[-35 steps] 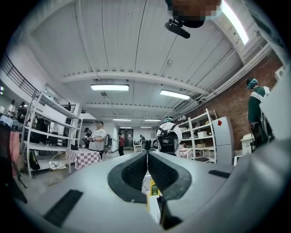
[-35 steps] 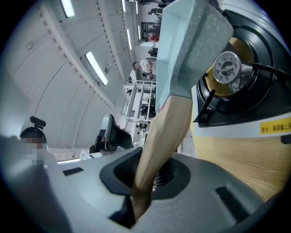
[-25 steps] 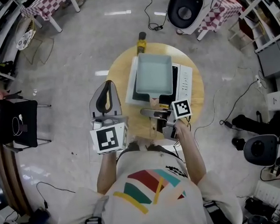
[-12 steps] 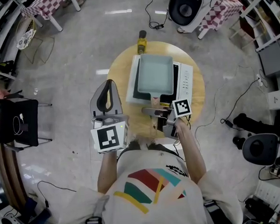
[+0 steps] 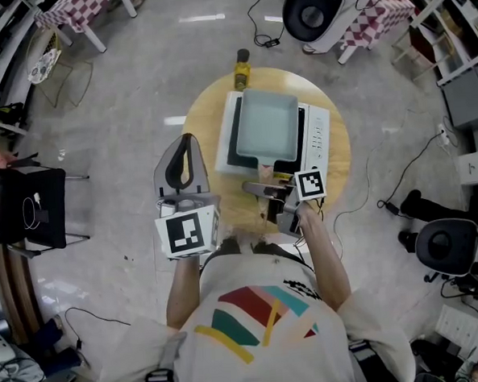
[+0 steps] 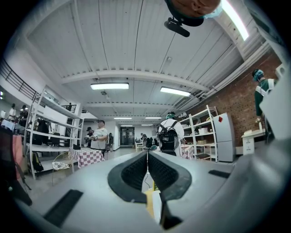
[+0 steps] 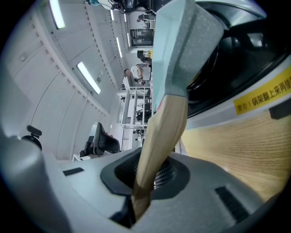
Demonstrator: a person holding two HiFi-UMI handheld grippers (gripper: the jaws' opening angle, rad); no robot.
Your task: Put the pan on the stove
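Round table (image 5: pixel 205 128) | pan (image 5: pixel 266 128) over stove (image 5: pixel 317 137) | handle (image 7: pixel 164 122) clamped in right claw (image 7: pixel 144 177)

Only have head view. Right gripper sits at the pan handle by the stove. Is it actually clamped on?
Observer: Yes. In the right gripper view the right gripper has the wooden handle of the pan pinched between its pads, and its jaws have just closed further on it.
Operator: Left gripper carrying anything? Can't see between its jaws from up here.
Observer: No. The left gripper view shows the left gripper with its jaws together and nothing between them.
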